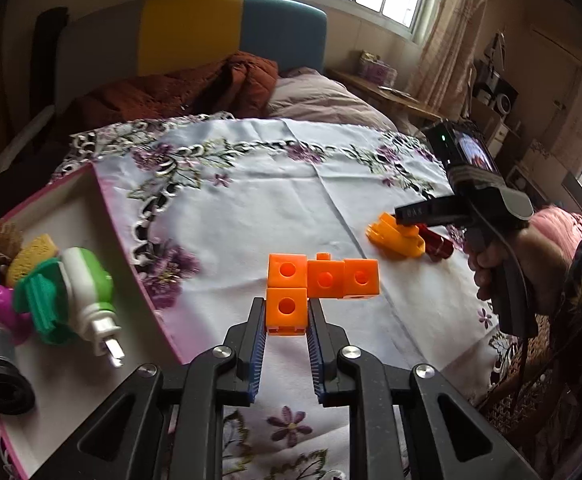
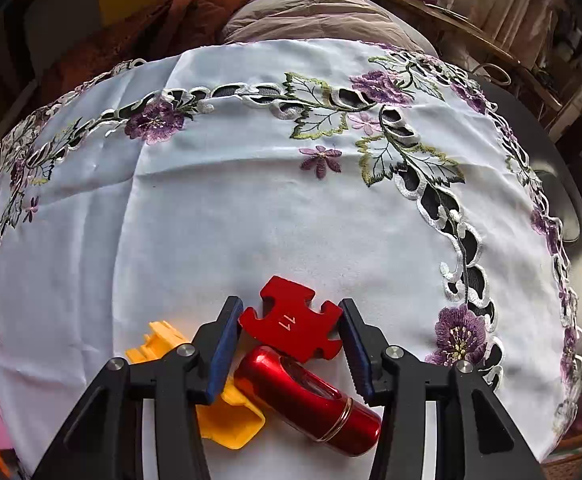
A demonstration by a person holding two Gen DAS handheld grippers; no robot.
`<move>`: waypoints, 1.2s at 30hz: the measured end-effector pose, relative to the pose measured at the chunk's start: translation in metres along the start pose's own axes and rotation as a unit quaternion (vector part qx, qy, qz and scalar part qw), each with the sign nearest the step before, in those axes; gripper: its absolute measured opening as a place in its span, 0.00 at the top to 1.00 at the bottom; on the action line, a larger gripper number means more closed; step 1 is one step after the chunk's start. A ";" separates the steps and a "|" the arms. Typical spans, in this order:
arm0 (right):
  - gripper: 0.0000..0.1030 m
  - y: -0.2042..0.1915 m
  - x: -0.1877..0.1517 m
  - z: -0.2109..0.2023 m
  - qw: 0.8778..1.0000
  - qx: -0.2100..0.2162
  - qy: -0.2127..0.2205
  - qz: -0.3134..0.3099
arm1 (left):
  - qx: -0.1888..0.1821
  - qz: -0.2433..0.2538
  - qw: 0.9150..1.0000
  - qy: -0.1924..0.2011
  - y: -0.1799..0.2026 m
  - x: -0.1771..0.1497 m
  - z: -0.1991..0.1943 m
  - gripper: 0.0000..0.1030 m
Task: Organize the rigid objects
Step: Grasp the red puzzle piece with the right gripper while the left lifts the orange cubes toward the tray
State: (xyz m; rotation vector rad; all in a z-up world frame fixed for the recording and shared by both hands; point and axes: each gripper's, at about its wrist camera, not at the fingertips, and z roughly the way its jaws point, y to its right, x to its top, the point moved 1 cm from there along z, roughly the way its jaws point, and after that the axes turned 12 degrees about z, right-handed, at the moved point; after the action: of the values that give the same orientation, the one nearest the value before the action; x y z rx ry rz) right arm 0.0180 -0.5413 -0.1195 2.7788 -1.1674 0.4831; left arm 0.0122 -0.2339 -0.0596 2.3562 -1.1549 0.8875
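Left wrist view: the embroidered tablecloth (image 1: 251,208) covered your desk, with the pink-edged tray (image 1: 91,216) of odds and ends at the left. Your left gripper (image 1: 287,316) had its fingers clamped on the orange block cluster (image 1: 319,280), raised off the cloth. Your right gripper (image 2: 291,320) had its fingers narrow, pressed on the red puzzle piece (image 2: 291,320), just beside the red cylinder (image 2: 307,400) and yellow piece (image 2: 227,420).

4 orange cubes (image 1: 323,280), 2 grippers (image 1: 287,336)
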 end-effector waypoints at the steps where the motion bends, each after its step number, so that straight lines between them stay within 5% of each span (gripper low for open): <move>1: 0.52 -0.001 0.000 0.000 1.000 -0.001 0.001 -0.002 | 0.005 -0.003 1.000 0.004 -0.003 0.000 -0.003 0.82; 27: 0.52 -0.008 -0.005 -0.004 0.999 -0.020 0.023 -0.037 | 0.051 -0.067 0.996 0.037 -0.056 -0.018 -0.055 0.82; 36: 0.52 -0.010 -0.005 -0.004 0.998 -0.026 0.028 -0.046 | 0.071 -0.124 0.989 0.023 -0.107 -0.059 -0.077 0.82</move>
State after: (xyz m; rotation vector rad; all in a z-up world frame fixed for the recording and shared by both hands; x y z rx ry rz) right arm 0.0205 -0.5298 -0.1165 2.7416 -1.0217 0.5099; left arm 0.0414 -0.0933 -0.0487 2.5091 -0.7803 0.9572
